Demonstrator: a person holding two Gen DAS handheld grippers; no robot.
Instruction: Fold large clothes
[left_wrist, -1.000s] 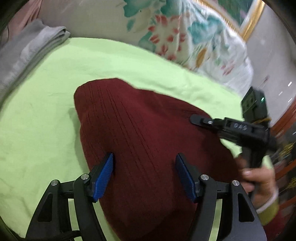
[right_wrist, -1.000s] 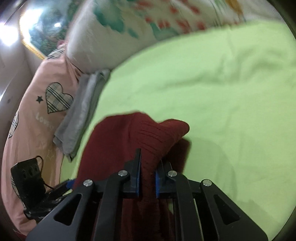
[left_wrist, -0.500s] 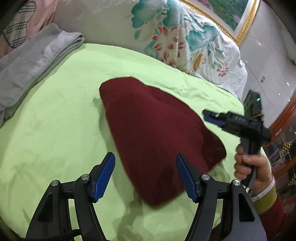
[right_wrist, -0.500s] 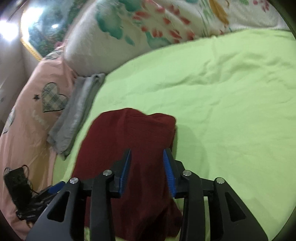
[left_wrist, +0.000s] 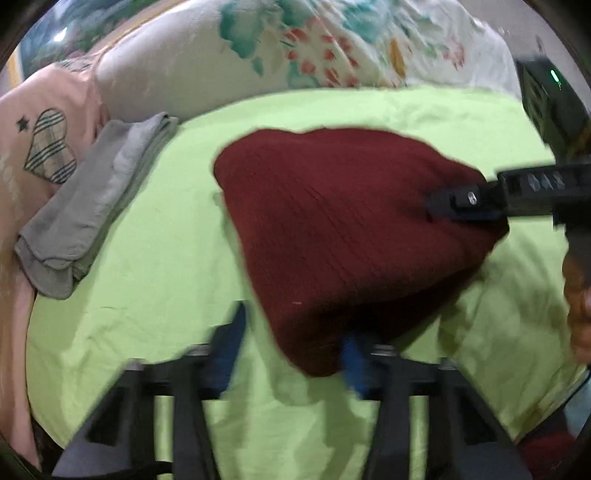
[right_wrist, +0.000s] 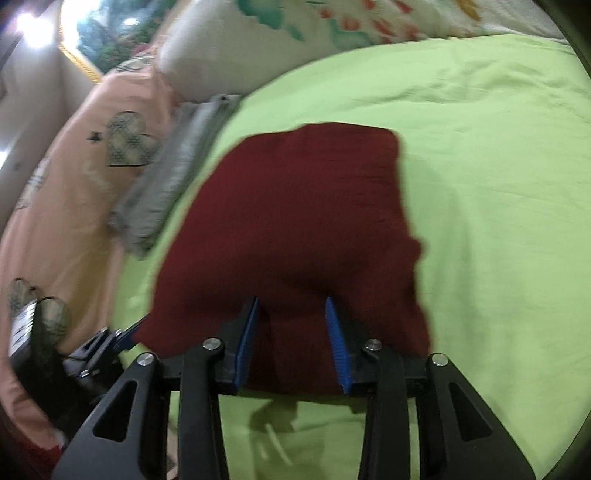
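Sweater (left_wrist: 343, 229), dark red ribbed knit, is lying folded into a compact block on the lime-green bed sheet (left_wrist: 147, 288), roughly central on the bed. Left gripper (left_wrist: 291, 350) is sitting at the garment's near corner with its jaws spread wide; the blue pads (left_wrist: 231, 343) are blurring in the left wrist view, one finger standing just off the left edge over bare sheet and the other appearing tucked at the underside of the sweater's near point, so whether it is touching cloth I cannot tell. Nothing is being clamped between these fingers. Right gripper (right_wrist: 291, 343) is also standing open, its blue pads (right_wrist: 247, 339) well parted and straddling the sweater's (right_wrist: 295, 221) near hem; red fabric is filling the gap between them, but the pads are not closing on it. In the left wrist view the right gripper (left_wrist: 461, 203) is reaching in from the right, its tip lying over the sweater's right edge; whether it is resting on the knit cannot be told. In the right wrist view the left gripper (right_wrist: 110, 339) is showing at the garment's lower-left corner. Grey folded cloth (left_wrist: 92, 206) is lying at the sheet's left margin, apart from the sweater, beside a pink heart-print quilt (left_wrist: 40, 147). Floral pillow (left_wrist: 295, 48) is lying along the far edge.
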